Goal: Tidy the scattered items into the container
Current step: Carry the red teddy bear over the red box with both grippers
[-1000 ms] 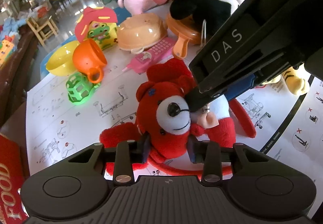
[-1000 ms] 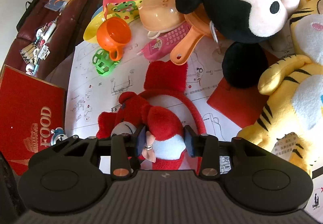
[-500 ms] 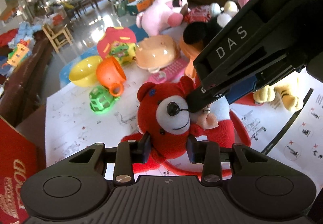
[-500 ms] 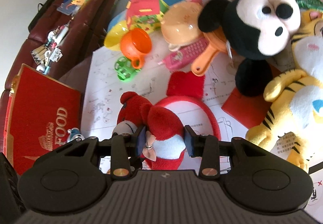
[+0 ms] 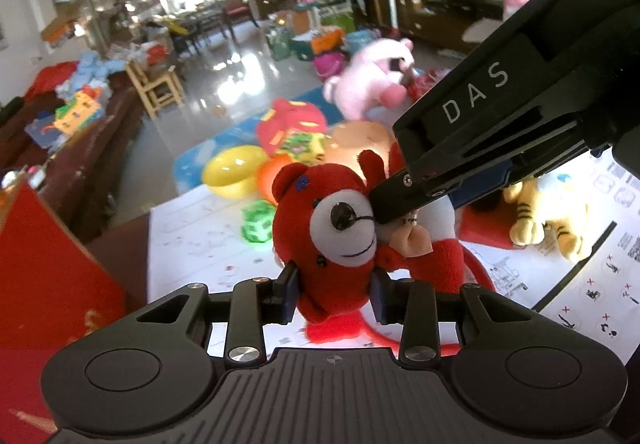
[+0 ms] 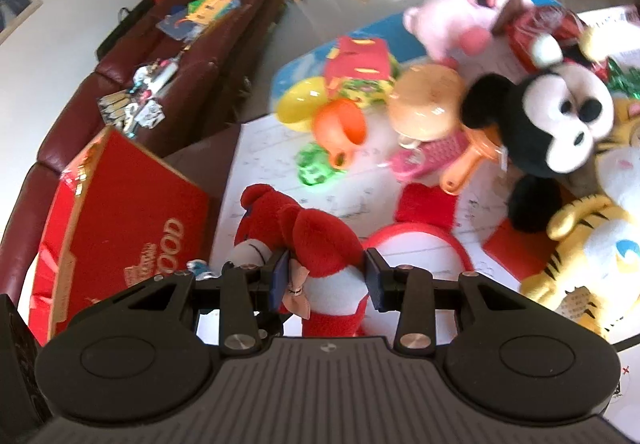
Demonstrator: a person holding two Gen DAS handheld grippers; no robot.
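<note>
A red plush bear (image 5: 320,219) with a white muzzle hangs above the white paper sheet (image 5: 192,244), held by both grippers. My left gripper (image 5: 334,294) is shut on the bear's head from below. My right gripper (image 6: 326,278) is shut on the bear's red and white body (image 6: 324,240); in the left wrist view the right gripper (image 5: 400,199) reaches in from the upper right beside the bear's muzzle. A red box (image 6: 116,215) printed with "FOOD" lies to the left, by the sheet's edge.
Toys crowd the far side of the sheet: a yellow bowl (image 6: 298,99), orange cup (image 6: 340,123), green ball (image 6: 316,165), pink toy phone (image 6: 432,151), black-and-white mouse plush (image 6: 548,123), pink plush (image 6: 468,11), tiger plush (image 6: 592,244). A dark red sofa (image 6: 180,83) runs along the left.
Both grippers have risen together with the red bear, lifting it off the sheet. The table and toys look farther below, and more of the room and the red box shows.
</note>
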